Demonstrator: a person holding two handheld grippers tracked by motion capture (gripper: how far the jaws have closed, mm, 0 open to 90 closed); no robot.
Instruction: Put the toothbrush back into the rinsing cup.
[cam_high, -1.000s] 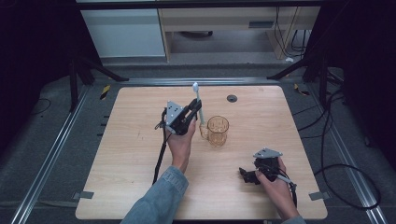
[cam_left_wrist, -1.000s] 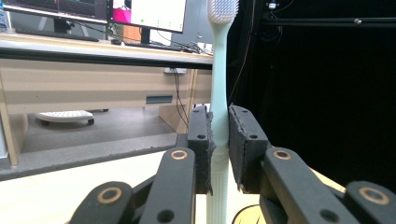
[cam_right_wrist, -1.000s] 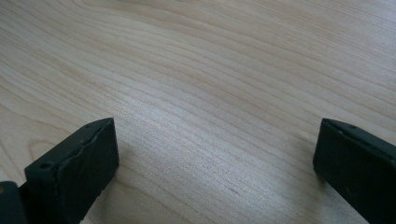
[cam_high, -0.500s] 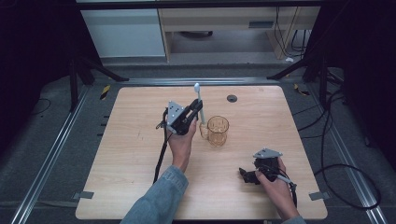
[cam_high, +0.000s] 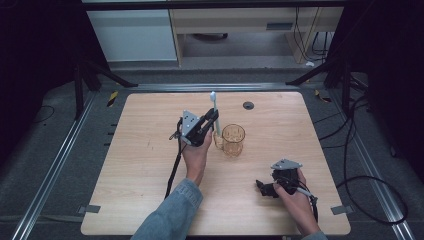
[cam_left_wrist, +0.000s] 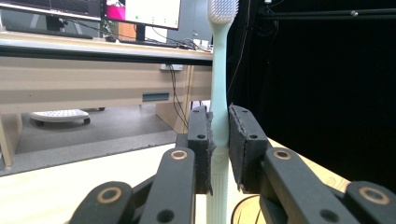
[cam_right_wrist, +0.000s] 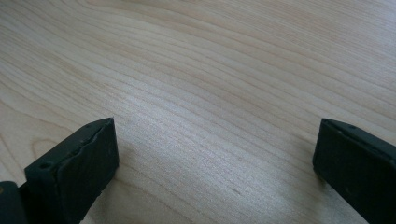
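A pale green toothbrush (cam_high: 215, 110) (cam_left_wrist: 219, 93) stands upright, bristle head up, clamped between the pads of my left gripper (cam_high: 212, 119) (cam_left_wrist: 219, 149). That gripper hovers over the table's middle, just left of an amber see-through mug (cam_high: 233, 140). The brush's lower end hangs beside the mug's handle. Down at the front right of the wooden table (cam_high: 140, 165) my right gripper (cam_high: 264, 187) rests low, its jaws spread wide over bare wood (cam_right_wrist: 215, 116) with nothing between them.
A small dark round grommet (cam_high: 248, 105) sits near the table's far edge. Black cables trail from both grippers. Metal rails run along the table's left and right sides. A desk with monitors stands beyond the table in the left gripper view.
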